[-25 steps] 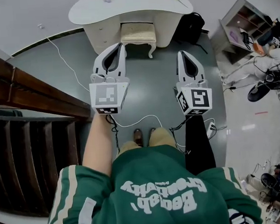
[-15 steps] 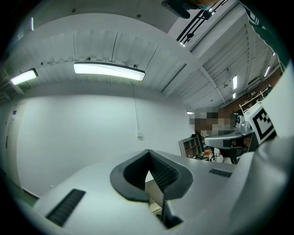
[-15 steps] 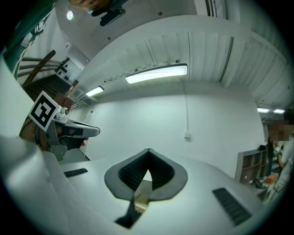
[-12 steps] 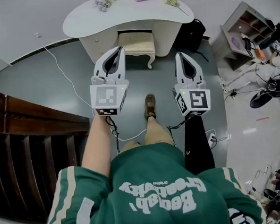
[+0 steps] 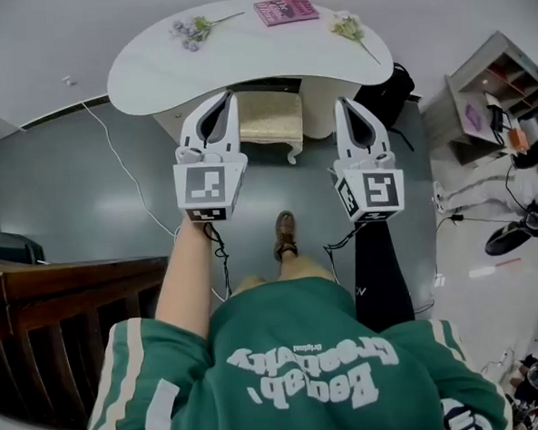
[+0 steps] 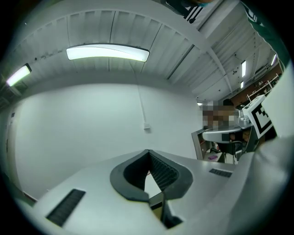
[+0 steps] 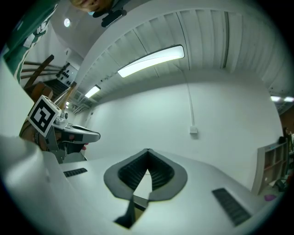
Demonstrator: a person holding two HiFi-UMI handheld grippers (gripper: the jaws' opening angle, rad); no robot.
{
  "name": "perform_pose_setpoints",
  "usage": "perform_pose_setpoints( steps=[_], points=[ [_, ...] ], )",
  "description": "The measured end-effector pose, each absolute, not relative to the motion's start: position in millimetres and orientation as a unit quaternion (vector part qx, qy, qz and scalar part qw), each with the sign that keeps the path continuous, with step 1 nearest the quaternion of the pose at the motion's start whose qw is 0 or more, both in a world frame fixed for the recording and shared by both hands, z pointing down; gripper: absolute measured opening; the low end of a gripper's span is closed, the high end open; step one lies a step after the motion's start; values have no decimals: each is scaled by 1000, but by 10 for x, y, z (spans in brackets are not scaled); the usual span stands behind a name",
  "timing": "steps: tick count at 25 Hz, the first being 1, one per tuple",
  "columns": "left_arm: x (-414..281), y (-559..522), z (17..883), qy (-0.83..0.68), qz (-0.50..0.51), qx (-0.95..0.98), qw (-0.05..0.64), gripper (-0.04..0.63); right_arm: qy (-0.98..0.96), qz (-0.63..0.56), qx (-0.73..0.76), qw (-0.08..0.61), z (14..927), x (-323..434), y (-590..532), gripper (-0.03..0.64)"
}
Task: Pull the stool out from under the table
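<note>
A cream stool (image 5: 271, 123) with a padded seat stands tucked under the white kidney-shaped table (image 5: 241, 61) at the top of the head view. Held side by side above the floor, both grippers point at the table. My left gripper (image 5: 228, 96) is over the stool's left edge and is shut and empty. My right gripper (image 5: 344, 102) hangs just right of the stool; its jaws are beginning to open, the tips still look together, and nothing is between them. The left gripper (image 6: 148, 151) and right gripper (image 7: 148, 150) views show only a white wall and ceiling lights.
On the table lie a pink book (image 5: 285, 9) and two flower sprigs (image 5: 189, 28). A black bag (image 5: 384, 89) sits right of the table, with a shelf unit (image 5: 493, 87) beyond. A dark wooden railing (image 5: 74, 303) runs along the left. A white cable (image 5: 130, 168) crosses the floor.
The person has stepped forward with one foot. The table and stool have come closer and lower in the head view, and both grippers now reach the stool's front.
</note>
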State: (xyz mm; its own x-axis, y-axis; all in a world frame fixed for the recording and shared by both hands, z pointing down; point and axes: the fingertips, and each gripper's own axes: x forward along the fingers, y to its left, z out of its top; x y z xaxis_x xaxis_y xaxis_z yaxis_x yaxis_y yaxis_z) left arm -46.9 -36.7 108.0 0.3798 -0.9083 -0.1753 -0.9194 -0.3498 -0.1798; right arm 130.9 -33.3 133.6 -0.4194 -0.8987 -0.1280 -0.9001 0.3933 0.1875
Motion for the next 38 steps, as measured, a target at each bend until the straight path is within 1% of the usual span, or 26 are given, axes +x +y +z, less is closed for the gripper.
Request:
perform_pose_setpoints(
  steps=[8,14,22,28,31,32,33,34,36,38],
  points=[
    [-162,-1621,947,536,32,-833,133,3,848,109,-519,1,1315,1390,-1723,8],
    [-190,-2249,1057,548,35,-825,133,3,856,106,-507,-5,1481,1410,-2396,8],
    [-218,-2706,1284,556,15,-822,126,3,861,78,-503,-16,1814,1386,-2853,8],
    [-270,-2961,1460,569,-8,-809,144,3,863,56,-502,-24,1977,1344,-3024,9],
    [-337,-3027,1538,576,-5,-805,141,3,863,56,-500,-34,2067,1306,-3082,9],
    [-359,-3039,1563,577,-2,-805,138,3,865,56,-498,-37,2095,1286,-3095,17],
    [-381,-3044,1586,577,2,-806,133,3,866,55,-496,-41,2126,1265,-3104,85],
    [-404,-3047,1609,578,8,-806,127,3,867,55,-494,-44,2157,1246,-3114,119],
    [-451,-3064,1645,574,21,-811,112,5,866,55,-494,-51,2203,1210,-3143,162],
    [-512,-3092,1673,567,32,-817,98,211,864,51,-498,-53,2237,1168,-3172,170]
  ],
)
